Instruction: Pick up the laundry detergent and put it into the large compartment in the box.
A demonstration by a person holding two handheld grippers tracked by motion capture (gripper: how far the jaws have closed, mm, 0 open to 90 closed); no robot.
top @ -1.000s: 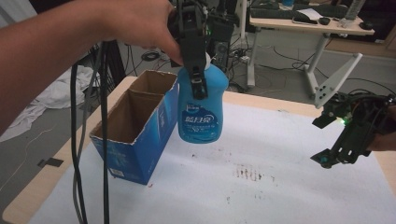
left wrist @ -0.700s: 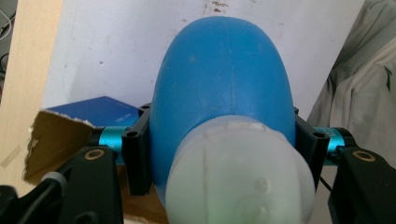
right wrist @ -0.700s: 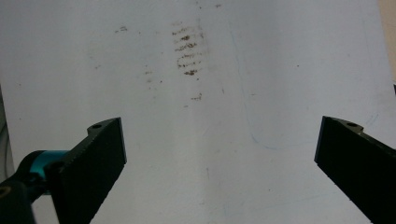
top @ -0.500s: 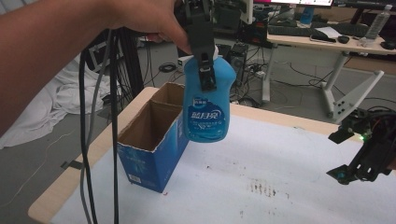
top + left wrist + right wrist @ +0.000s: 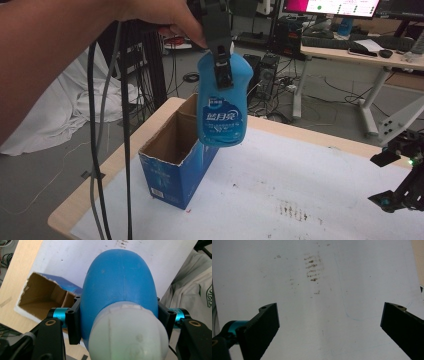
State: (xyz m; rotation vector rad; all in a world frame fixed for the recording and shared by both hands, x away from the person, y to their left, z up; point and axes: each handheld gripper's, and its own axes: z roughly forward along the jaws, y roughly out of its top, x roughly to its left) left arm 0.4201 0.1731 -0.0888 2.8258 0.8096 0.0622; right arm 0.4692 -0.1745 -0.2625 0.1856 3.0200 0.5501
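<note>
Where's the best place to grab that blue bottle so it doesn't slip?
Probably at the narrow neck just under the white cap, from above, as the left gripper does: the blue bottle widens below, so the jaws pinch the slim part from both sides.

- Left forearm enters the high view from the upper left, raised; the hand [image 5: 165,17] grips the gripper body from above.
- Left gripper [image 5: 222,70] points straight down, jaws clamped on an item.
- Right gripper [image 5: 400,177] sits low at the desk's right edge, jaws spread wide, nothing between them.
</note>
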